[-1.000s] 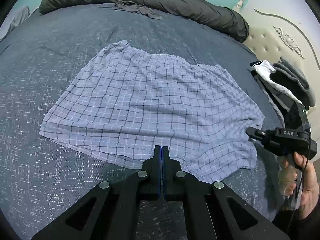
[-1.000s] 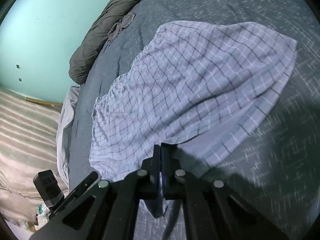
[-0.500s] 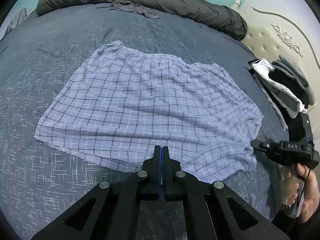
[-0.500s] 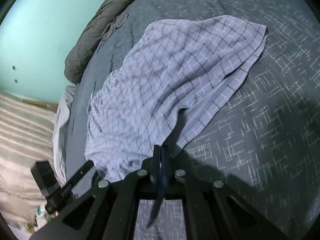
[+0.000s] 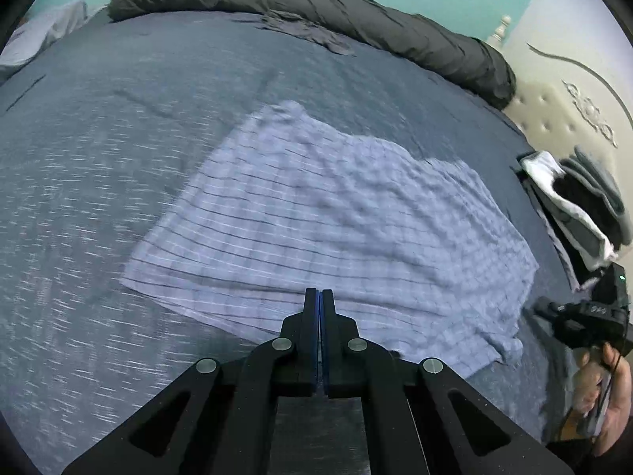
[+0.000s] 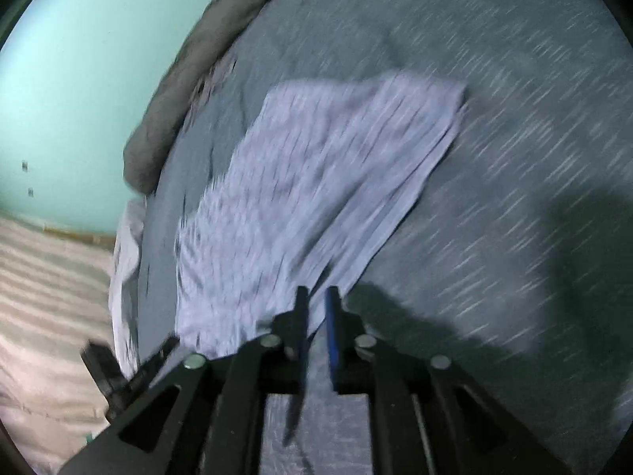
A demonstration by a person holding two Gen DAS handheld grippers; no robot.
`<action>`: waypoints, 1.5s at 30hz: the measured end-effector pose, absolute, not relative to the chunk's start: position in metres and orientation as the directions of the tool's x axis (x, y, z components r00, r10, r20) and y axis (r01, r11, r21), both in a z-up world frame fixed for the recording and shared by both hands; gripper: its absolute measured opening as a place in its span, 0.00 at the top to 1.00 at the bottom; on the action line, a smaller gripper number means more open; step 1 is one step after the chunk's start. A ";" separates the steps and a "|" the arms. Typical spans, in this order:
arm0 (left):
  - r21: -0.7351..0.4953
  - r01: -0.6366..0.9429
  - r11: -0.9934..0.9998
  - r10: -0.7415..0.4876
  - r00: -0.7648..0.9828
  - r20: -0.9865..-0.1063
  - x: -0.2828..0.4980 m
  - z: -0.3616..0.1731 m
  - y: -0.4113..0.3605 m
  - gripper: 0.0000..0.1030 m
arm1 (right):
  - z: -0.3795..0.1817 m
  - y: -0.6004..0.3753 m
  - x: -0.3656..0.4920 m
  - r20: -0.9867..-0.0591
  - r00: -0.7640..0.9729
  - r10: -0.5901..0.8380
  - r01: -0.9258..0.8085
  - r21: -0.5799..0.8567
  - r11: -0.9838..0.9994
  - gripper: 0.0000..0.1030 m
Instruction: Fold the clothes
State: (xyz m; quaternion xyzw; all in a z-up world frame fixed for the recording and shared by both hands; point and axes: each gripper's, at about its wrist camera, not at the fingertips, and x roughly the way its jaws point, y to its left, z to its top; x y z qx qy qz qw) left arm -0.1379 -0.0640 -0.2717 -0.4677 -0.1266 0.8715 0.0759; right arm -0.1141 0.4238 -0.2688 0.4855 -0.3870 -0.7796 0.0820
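Dark blue speckled bed [image 5: 99, 206] carries the checked garment [image 5: 336, 229], spread flat near its middle. Thin, limp cloth, I judge: light, easily creased, best pinched at a near corner or hem. Left tongs [image 5: 319, 297] are pressed together, empty; right tongs [image 6: 316, 308] are opening, nothing visibly between them

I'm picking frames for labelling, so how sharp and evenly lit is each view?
Left wrist view: motion-smeared; the checks on the plaid garment run into streaks, while the left gripper stays crisp; fisheye bends the bed.
Right wrist view: heavier blur over the garment, a large dark shadow at the right, and the right gripper, its jaws opening, soft-edged.
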 end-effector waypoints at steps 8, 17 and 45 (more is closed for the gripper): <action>-0.256 0.226 -0.940 0.089 -0.561 -0.823 -0.134 -0.284 -0.139 0.70 | -0.272 0.479 -0.133 -0.752 -0.579 -0.316 -0.366 0.586 -0.723 0.67; -0.321 0.259 -0.911 0.138 -0.542 -0.829 -0.136 -0.305 -0.158 0.70 | -0.288 0.474 -0.152 -0.740 -0.590 -0.323 -0.342 0.592 -0.730 0.66; -0.401 0.287 -0.870 0.193 -0.550 -0.813 -0.141 -0.312 -0.173 0.99 | -0.298 0.490 -0.152 -0.717 -0.625 -0.310 -0.372 0.623 -0.688 0.98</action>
